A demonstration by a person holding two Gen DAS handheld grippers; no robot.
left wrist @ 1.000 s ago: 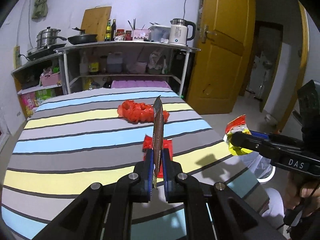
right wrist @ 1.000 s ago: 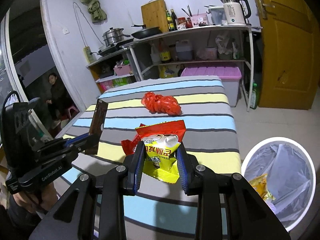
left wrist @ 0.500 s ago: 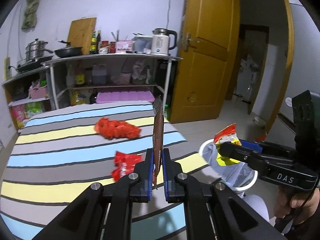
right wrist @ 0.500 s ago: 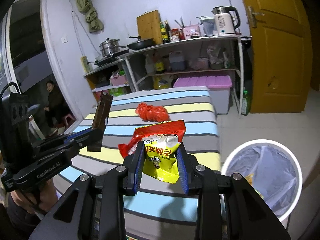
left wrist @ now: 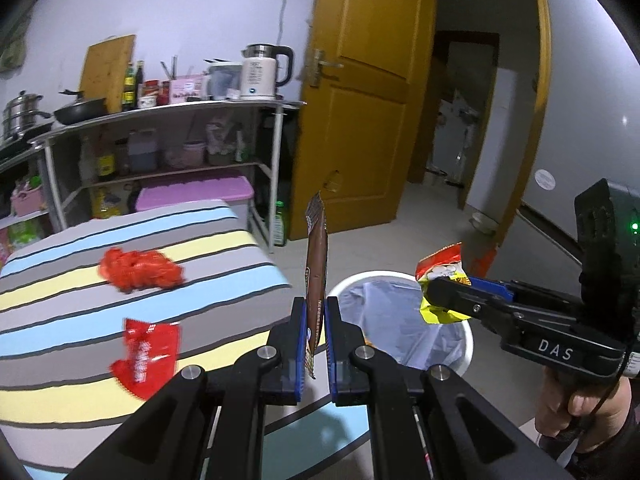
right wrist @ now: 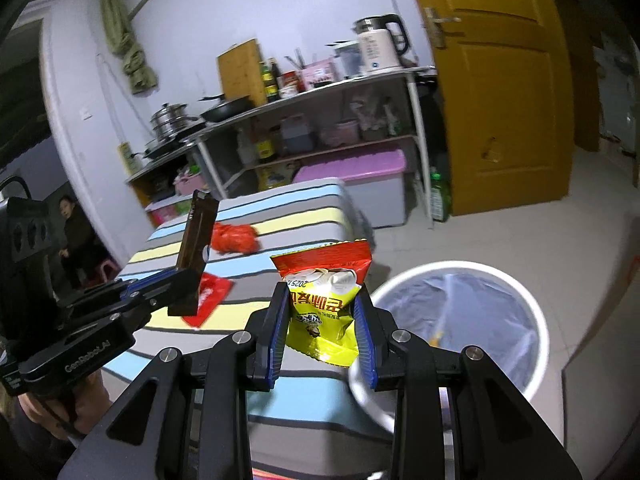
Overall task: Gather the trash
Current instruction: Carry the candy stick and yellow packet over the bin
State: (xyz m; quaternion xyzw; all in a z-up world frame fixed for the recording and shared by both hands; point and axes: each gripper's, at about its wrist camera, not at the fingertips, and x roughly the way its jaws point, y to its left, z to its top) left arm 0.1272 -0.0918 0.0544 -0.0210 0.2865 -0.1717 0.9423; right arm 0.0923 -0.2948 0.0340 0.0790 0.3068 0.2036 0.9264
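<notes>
My left gripper (left wrist: 316, 312) is shut on a brown wrapper (left wrist: 316, 264), held upright near the table's right edge; it also shows in the right wrist view (right wrist: 197, 252). My right gripper (right wrist: 322, 312) is shut on a yellow and red snack bag (right wrist: 326, 300), seen in the left wrist view (left wrist: 440, 276) over the white bin (left wrist: 466, 340). The bin (right wrist: 532, 304), lined with a clear bag, stands on the floor right of the table. A red wrapper (left wrist: 148, 350) and a crumpled red plastic bag (left wrist: 140, 268) lie on the striped table (left wrist: 60, 320).
A metal shelf (left wrist: 160, 112) with kettle, pans and bottles stands behind the table. A purple-lidded box (right wrist: 352, 172) sits under it. A yellow door (left wrist: 360, 100) is at the right. A person (right wrist: 76, 236) sits at the far left.
Both grippers have swung right with their loads, from over the table toward the bin. The snack bag now hangs at the bin's rim.
</notes>
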